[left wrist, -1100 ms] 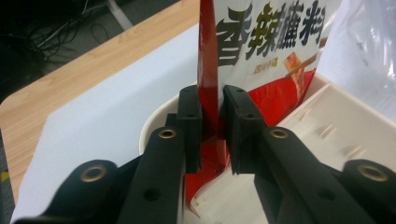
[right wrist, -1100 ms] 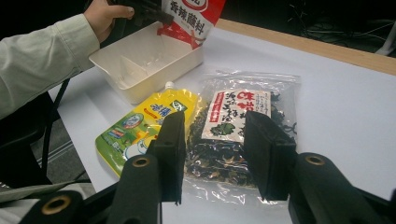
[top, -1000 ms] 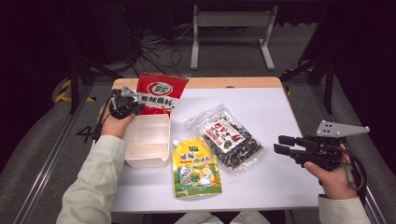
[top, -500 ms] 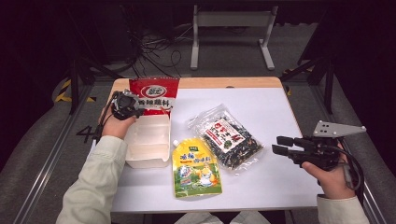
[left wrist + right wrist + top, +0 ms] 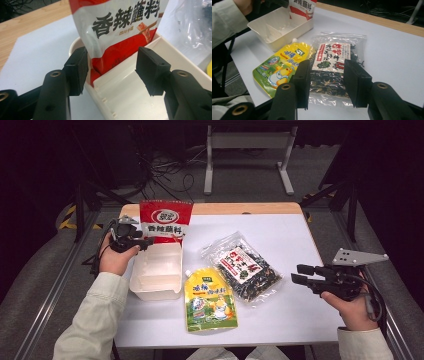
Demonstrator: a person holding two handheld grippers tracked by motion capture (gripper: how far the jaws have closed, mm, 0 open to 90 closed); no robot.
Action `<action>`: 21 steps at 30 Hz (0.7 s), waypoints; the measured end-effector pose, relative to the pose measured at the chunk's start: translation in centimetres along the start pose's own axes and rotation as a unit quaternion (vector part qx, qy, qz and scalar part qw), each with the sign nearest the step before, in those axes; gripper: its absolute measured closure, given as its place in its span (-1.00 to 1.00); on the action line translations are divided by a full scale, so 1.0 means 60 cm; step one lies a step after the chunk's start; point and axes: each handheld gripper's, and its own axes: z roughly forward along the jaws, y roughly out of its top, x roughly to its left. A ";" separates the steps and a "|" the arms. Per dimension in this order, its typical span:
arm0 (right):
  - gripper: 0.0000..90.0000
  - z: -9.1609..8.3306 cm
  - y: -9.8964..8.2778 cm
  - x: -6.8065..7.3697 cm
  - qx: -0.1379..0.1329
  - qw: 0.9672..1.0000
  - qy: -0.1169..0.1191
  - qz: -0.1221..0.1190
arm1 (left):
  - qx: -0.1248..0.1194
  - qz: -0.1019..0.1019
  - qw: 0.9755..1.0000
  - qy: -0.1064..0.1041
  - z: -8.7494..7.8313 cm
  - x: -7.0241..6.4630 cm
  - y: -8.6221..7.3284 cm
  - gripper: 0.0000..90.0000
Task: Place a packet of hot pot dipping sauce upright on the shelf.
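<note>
A glossy red and white pouch [image 5: 165, 221] with bold black lettering stands upright in the far end of a white plastic tray [image 5: 156, 276], its bottom edge tucked down into the end compartment and its top leaning past the far rim. In the left gripper view the pouch [image 5: 117, 32] shows crinkled, shiny film, and the tray [image 5: 140, 100] is smooth, rectangular, with rounded corners and thin ribs on its inner wall. A low divider splits the tray; the larger near compartment holds nothing.

The left gripper [image 5: 142, 243] sits at the tray's far left corner. Its jaws have just been opening and now stand apart with the pouch's lower edge between them; the left pad lies very close to the film, though I cannot tell if it touches, and the right pad is clear of it, so nothing is clamped.

On the white tabletop [image 5: 280, 235] beside the tray lies a flat yellow spouted pouch [image 5: 210, 299] with cartoon printing, and just right of it a clear crinkly bag [image 5: 243, 269] of dark dried leaves with a red and white label. The right gripper [image 5: 300, 274] hovers at the table's right edge, jaws parted and holding nothing, pointed toward that bag [image 5: 332, 67].
</note>
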 end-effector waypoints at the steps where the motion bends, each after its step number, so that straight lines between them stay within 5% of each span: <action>1: 0.27 0.001 0.000 0.000 0.000 1.000 -0.004 0.000 | 0.000 0.000 1.000 0.000 0.000 0.000 0.000 -0.02; 9: 0.26 0.003 0.001 -0.001 0.006 1.000 -0.023 -0.004 | -0.036 0.006 0.998 -0.041 -0.045 -0.030 -0.003 0.01; 14: 0.26 -0.001 0.000 -0.002 0.004 1.000 -0.025 -0.002 | -0.068 0.003 0.995 -0.079 -0.067 -0.070 -0.017 -0.02; 21: 0.26 -0.005 -0.002 -0.005 0.002 1.000 -0.028 0.000 | -0.068 0.020 0.993 -0.091 -0.079 -0.100 -0.021 -0.02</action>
